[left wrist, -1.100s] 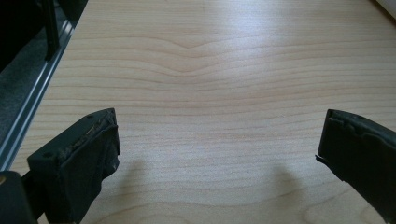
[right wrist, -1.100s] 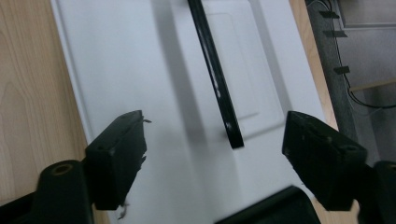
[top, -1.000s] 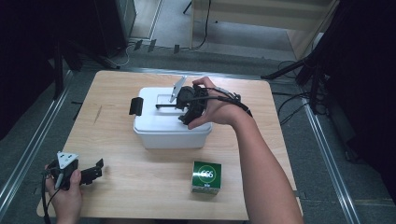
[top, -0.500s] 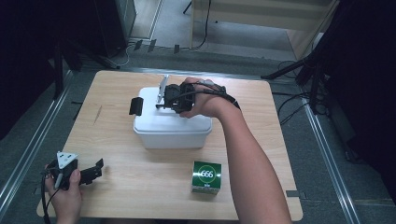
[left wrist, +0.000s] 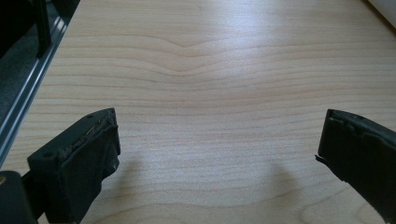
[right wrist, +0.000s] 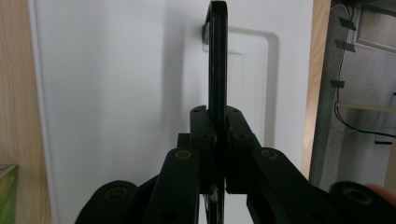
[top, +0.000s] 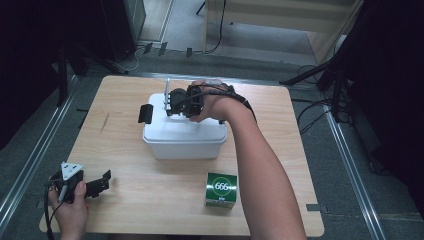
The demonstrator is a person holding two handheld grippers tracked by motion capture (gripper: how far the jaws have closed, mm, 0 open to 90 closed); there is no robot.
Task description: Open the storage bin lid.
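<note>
Two grippers: right gripper (right wrist: 217, 130) clamps box handle (right wrist: 217, 56), wrist bent over white box (top: 182, 137) — left gripper (left wrist: 219, 154) agape, low on table (left wrist: 210, 70).

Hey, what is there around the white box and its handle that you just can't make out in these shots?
- Inside of the white box: hidden by its closed lid in the high view.
- Handle: its lower part is covered by the right tool in the right gripper view.
- Small print on the green carton: too small in the high view.

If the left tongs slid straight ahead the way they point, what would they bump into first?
Probably nothing soon: ahead of the open left tongs lies bare wooden table. The white box's corner sits off to one side; depth is unclear.
</note>
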